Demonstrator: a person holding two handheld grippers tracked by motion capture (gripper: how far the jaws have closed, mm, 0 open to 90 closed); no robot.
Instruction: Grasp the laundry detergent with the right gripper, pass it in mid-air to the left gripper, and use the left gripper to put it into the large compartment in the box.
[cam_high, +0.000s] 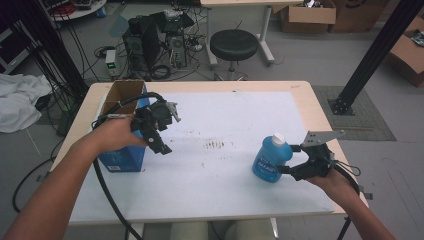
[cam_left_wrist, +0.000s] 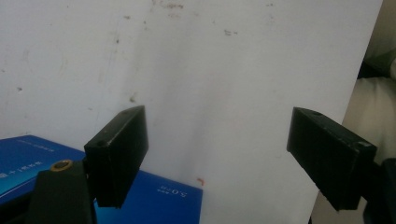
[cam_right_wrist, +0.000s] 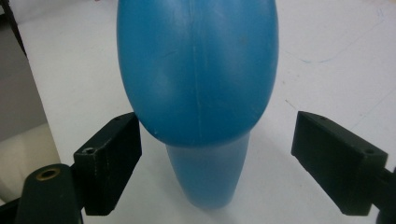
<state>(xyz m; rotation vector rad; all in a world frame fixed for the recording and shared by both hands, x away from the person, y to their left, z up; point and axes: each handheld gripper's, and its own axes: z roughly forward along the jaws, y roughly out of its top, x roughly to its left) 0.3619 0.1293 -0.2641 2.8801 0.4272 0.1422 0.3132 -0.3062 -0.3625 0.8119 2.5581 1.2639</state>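
Right gripper (cam_high: 296, 158), jaws wide, straddles the upright blue bottle (cam_high: 271, 159) near the counter's (cam_high: 240, 190) right edge; contact apparently not yet made. Close squarely on the body. Left gripper (cam_high: 162, 134), also wide and empty, hovers above the blue box (cam_high: 121, 159) at the left edge.

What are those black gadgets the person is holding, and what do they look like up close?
They are handheld grippers. The left gripper and right gripper are black, each ending in two blocky, flat-faced jaws with small screw holes. A brass-coloured ring sits near each jaw base. A grey three-cornered plate tops the right one, and a thick black cable trails from the left. The forearms are bare, with no sleeves.
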